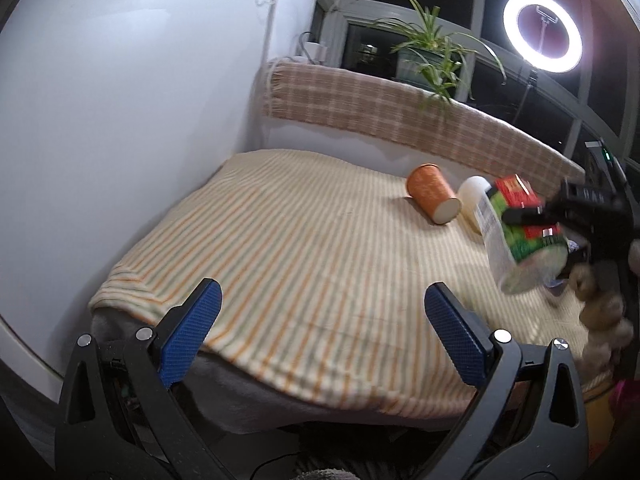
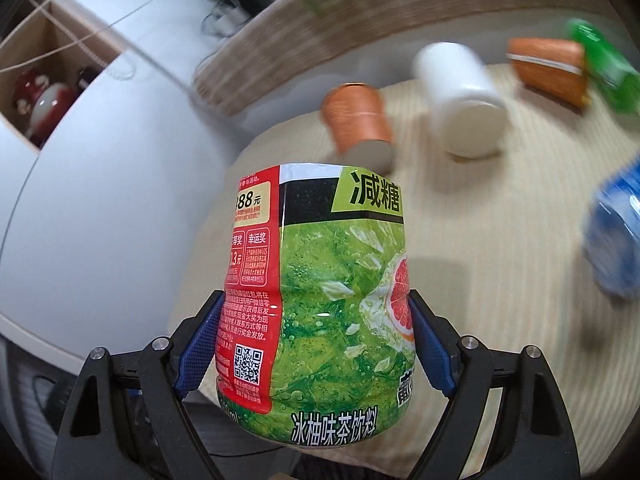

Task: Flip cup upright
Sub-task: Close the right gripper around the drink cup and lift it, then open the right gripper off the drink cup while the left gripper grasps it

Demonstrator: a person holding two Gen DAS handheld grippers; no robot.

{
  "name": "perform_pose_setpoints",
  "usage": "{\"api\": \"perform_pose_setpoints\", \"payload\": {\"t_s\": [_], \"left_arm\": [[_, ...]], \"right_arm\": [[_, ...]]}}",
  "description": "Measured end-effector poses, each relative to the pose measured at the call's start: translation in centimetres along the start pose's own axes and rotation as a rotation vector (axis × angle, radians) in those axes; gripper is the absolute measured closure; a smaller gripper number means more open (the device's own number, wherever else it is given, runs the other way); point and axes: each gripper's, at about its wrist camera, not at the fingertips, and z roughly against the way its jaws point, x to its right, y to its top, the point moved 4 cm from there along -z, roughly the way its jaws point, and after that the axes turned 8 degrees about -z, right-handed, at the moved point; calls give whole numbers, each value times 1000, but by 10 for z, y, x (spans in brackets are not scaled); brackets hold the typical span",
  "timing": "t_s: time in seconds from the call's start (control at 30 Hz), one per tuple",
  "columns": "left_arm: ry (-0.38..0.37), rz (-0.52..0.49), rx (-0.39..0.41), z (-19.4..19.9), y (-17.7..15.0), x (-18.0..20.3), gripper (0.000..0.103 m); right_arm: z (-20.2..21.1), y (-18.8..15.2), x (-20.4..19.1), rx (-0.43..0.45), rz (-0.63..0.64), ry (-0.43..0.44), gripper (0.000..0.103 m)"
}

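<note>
A clear plastic cup with a green and red drink label (image 2: 332, 264) is clamped between the blue pads of my right gripper (image 2: 316, 304). In the left wrist view that cup (image 1: 520, 240) hangs tilted above the right side of the striped cloth, with the right gripper (image 1: 548, 236) shut on it. An orange paper cup (image 1: 432, 194) and a white cup (image 1: 472, 196) lie on their sides behind it. My left gripper (image 1: 322, 300) stands open over the cloth's near edge, holding nothing.
In the right wrist view the orange cup (image 2: 356, 120), the white cup (image 2: 464, 100), a second orange cup (image 2: 548, 68), a green item (image 2: 604, 68) and a blue bottle (image 2: 616, 236) lie on the cloth. A plaid bolster (image 1: 360, 100) bounds the back, a white wall (image 1: 120, 120) the left.
</note>
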Motion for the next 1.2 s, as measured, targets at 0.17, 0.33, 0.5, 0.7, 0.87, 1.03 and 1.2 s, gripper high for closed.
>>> {"api": "perform_pose_setpoints", "payload": {"t_s": [0.17, 0.33, 0.5, 0.7, 0.87, 1.03, 1.2], "left_arm": [[-65, -4, -4, -8, 10, 19, 0], [-131, -21, -19, -15, 17, 39, 0], [-186, -19, -45, -23, 23, 51, 0], [-237, -33, -74, -29, 31, 66, 0], [-277, -44, -98, -34, 40, 76, 0], [-383, -9, -167, -45, 49, 86, 0], [-569, 112, -311, -68, 54, 101, 0]], "right_arm": [[7, -6, 25, 35, -88, -20, 17], [10, -1, 40, 62, -133, -47, 17], [6, -1, 47, 53, -136, -62, 16], [13, -6, 55, 51, -122, -54, 16], [25, -5, 56, 71, -104, -34, 15], [56, -10, 60, 122, -96, 1, 15], [103, -30, 71, 239, -57, -47, 15]]}}
